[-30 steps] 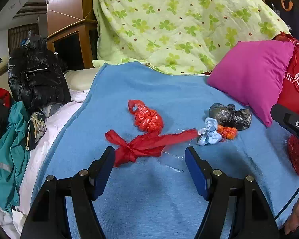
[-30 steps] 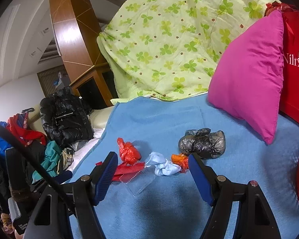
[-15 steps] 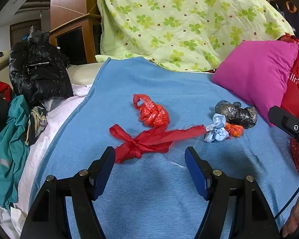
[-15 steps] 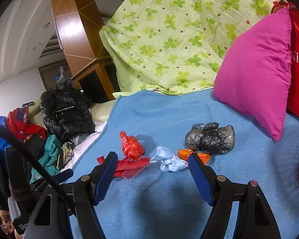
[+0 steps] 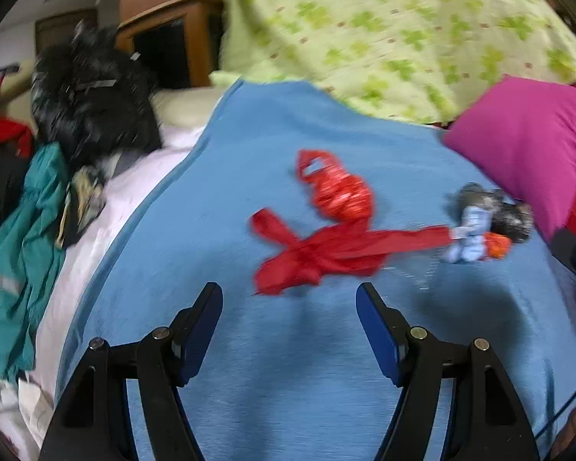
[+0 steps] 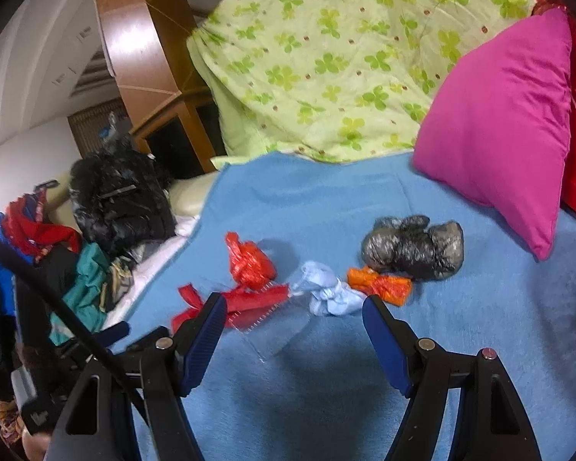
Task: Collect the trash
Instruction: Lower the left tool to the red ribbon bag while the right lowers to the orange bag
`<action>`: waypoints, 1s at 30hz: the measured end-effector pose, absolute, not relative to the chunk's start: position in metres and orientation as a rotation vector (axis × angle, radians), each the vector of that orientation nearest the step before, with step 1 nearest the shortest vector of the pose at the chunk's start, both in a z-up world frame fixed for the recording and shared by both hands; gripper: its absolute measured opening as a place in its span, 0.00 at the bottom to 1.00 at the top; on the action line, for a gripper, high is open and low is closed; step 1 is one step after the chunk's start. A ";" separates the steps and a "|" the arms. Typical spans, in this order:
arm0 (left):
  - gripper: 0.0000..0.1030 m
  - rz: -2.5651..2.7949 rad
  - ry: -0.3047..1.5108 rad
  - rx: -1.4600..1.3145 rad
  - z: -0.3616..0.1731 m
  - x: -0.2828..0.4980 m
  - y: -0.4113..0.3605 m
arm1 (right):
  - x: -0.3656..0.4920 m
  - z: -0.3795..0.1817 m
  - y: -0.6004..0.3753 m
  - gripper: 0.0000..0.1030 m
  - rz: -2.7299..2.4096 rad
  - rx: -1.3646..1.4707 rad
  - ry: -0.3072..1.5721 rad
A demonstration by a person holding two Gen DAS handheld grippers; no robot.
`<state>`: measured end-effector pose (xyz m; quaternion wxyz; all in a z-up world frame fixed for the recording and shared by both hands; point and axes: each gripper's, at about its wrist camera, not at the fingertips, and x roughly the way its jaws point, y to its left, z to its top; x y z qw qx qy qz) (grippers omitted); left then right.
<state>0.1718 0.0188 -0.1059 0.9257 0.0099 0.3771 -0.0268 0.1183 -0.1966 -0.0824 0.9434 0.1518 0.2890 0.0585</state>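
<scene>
1. While both my claws hang over the blue blanket (image 5: 288, 384), my left claw (image 5: 289, 299) is spread with nothing between its pads, just short of the red ribbon bow (image 5: 311, 257).
2. My right claw (image 6: 293, 307) is spread too, pinching nothing; the pale blue wad (image 6: 328, 292) lies just beyond it.
3. Trash lies on the blanket: a crumpled red bag (image 6: 249, 261), an orange wrapper (image 6: 380, 286) touching a grey-black bag (image 6: 414, 247), and a clear plastic sheet (image 6: 284, 334).
4. A magenta pillow (image 6: 499, 115) leans at the right.

Crumpled bags (image 6: 412, 247) strewn on blanket (image 6: 480, 307)
</scene>
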 end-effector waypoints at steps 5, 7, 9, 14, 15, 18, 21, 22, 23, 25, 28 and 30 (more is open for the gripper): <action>0.71 -0.006 0.811 0.003 -0.116 0.181 0.032 | 0.137 -0.099 -0.198 0.75 0.053 0.301 0.669; 0.71 -0.013 0.817 0.015 -0.120 0.183 0.031 | 0.145 -0.107 -0.203 0.75 0.042 0.329 0.694; 0.71 -0.022 0.825 0.022 -0.122 0.185 0.029 | 0.153 -0.113 -0.208 0.75 0.029 0.336 0.712; 0.71 -0.020 0.880 -0.021 -0.131 0.194 0.036 | 0.174 -0.123 -0.215 0.72 0.046 0.353 0.738; 0.71 -0.017 0.883 -0.028 -0.131 0.194 0.037 | 0.177 -0.124 -0.215 0.71 0.050 0.357 0.739; 0.71 -0.012 0.893 -0.044 -0.135 0.196 0.041 | 0.183 -0.124 -0.219 0.68 0.020 0.339 0.725; 0.71 -0.011 0.901 -0.048 -0.137 0.198 0.044 | 0.186 -0.124 -0.232 0.66 -0.009 0.360 0.714; 0.71 -0.013 0.902 -0.054 -0.137 0.198 0.045 | 0.187 -0.124 -0.238 0.64 -0.018 0.368 0.710; 0.71 -0.016 0.904 -0.067 -0.137 0.199 0.046 | 0.188 -0.124 -0.241 0.64 -0.022 0.369 0.709; 0.71 -0.023 0.909 -0.082 -0.137 0.201 0.048 | 0.192 -0.127 -0.250 0.63 -0.041 0.368 0.712; 0.71 -0.040 0.925 -0.104 -0.138 0.204 0.049 | 0.202 -0.131 -0.261 0.63 -0.036 0.378 0.723; 0.71 -0.061 0.936 -0.132 -0.136 0.206 0.051 | 0.212 -0.136 -0.268 0.63 -0.020 0.385 0.739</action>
